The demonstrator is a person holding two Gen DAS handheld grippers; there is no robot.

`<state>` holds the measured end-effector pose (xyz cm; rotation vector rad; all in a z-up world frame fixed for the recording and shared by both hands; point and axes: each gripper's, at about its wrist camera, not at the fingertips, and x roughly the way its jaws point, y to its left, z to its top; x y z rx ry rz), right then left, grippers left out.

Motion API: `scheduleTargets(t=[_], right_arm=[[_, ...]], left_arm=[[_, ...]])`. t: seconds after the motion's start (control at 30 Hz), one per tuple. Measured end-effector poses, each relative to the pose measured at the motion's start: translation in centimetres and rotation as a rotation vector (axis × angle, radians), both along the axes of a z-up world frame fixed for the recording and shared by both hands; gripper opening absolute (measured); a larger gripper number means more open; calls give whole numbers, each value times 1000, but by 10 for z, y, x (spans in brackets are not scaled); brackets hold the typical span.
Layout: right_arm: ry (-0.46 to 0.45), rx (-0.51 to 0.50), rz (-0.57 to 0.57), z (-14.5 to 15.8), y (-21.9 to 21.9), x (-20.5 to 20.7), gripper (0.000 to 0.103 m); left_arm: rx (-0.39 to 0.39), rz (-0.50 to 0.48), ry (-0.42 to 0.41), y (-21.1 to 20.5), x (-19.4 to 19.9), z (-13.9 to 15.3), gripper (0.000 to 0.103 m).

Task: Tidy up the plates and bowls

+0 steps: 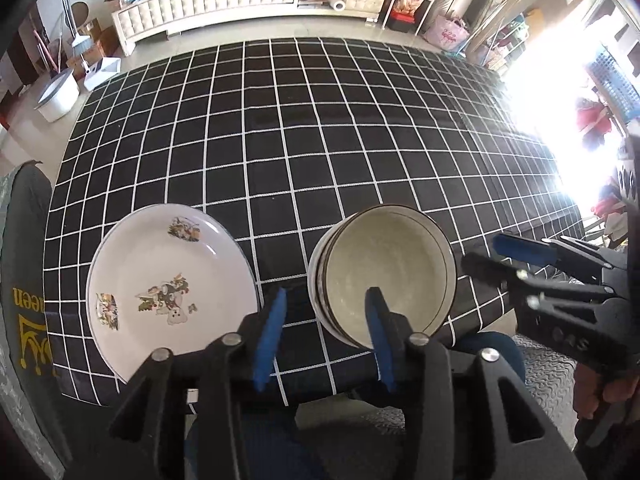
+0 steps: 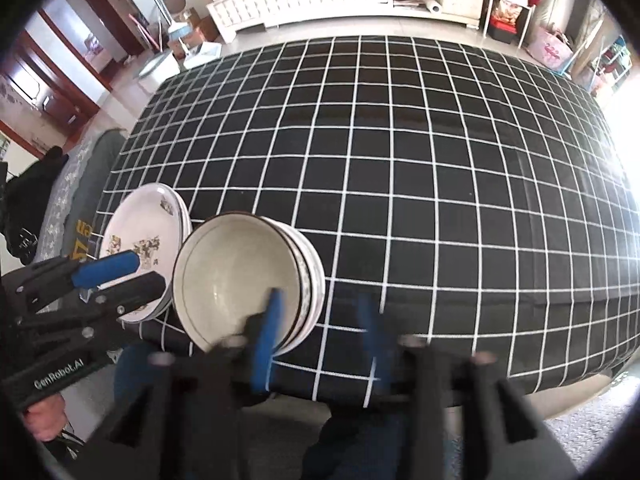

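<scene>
**Both claws parted over stacked dishes at the bench's near edge**

Closest to the left wrist camera, the left claw hangs with its blue-padded fingers spread apart and nothing between them. One pad sits over the gap between the two stacks, the other in front of the near rim of the bowls. Whether that pad touches the rim cannot be told.

The bowls are nested in a stack, pale inside with a dark line around the rim, and stand near the front edge of the bench, which is covered by a black cloth with a white grid. Just to their left, not touching, lies a stack of white plates with small printed pictures; at least two rims show in the right wrist view.

In the right wrist view, the right claw is also spread apart and empty, its picture blurred. Its left pad lies across the near side of the bowl stack, its other pad over bare cloth to the right. The plates are partly hidden there by the left claw reaching in from the side.

Beyond the bench stands a long white cabinet against the far wall.
</scene>
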<state>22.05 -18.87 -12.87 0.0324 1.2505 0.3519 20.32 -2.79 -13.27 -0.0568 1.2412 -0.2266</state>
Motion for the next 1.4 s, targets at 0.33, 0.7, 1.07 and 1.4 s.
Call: scheduleTargets(t=[0.33,0.7,1.07,1.4], right_arm=[[12,131,-140,-12,-10,-19,68],[60,141,-194,-39,-1,-2,68],[154,214,-231,-66,-1,12,68],[192,256,-225,-76,-13,10,66]], left_arm=[[-124,-17,0,15,-12,-20,50],[-190,-79,59,13,11,-59,50],[-199,-158,104,-3,32,-89,50],[-200,-182,128,-14,39,-113,50]])
